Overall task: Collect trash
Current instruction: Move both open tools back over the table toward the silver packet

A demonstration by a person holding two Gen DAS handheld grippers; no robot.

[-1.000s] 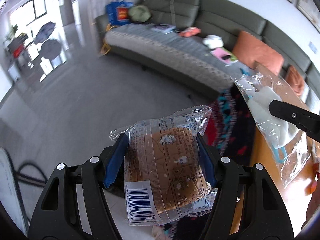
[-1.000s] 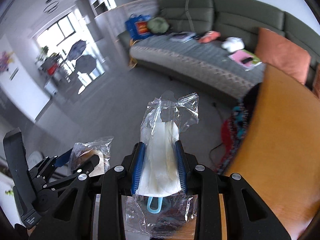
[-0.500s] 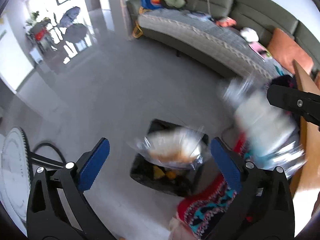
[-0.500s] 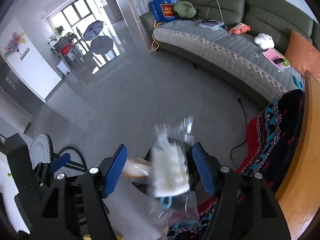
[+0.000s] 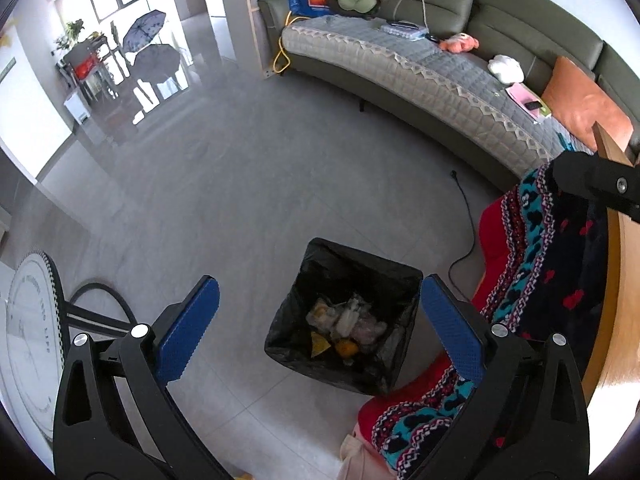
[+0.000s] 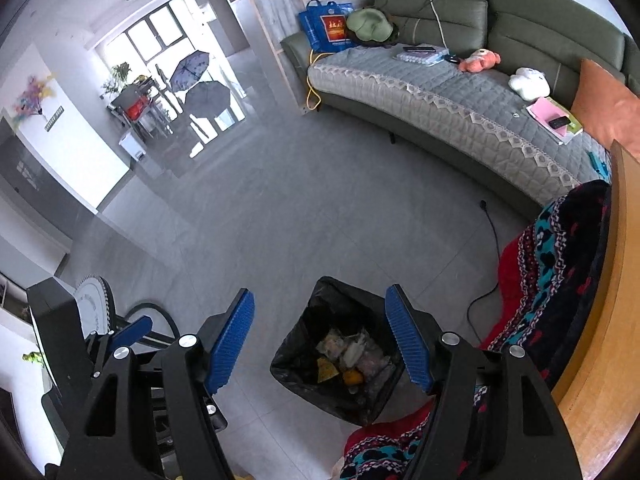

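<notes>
A bin lined with a black bag (image 5: pixel 308 256) stands on the grey floor below both grippers; it also shows in the right wrist view (image 6: pixel 332 288). Wrappers and scraps of trash (image 5: pixel 348 324) lie in its bottom, seen too in the right wrist view (image 6: pixel 352 356). My left gripper (image 5: pixel 320 316) is open and empty, its blue pads wide apart above the bin. My right gripper (image 6: pixel 320 344) is open and empty, also above the bin. Part of the right gripper's body (image 5: pixel 592 184) shows at the right edge of the left wrist view.
A patterned red and blue blanket (image 5: pixel 540 264) hangs over a wooden table edge (image 5: pixel 624 280) right of the bin. A long grey sofa (image 5: pixel 420 68) with loose items runs along the back. A white fan (image 5: pixel 28 332) stands at the left. A black cable (image 5: pixel 464 216) lies on the floor.
Both grippers opened over the bin. The bread packet left the left gripper and the clear plastic bag left the right gripper; both fell into the bin.
</notes>
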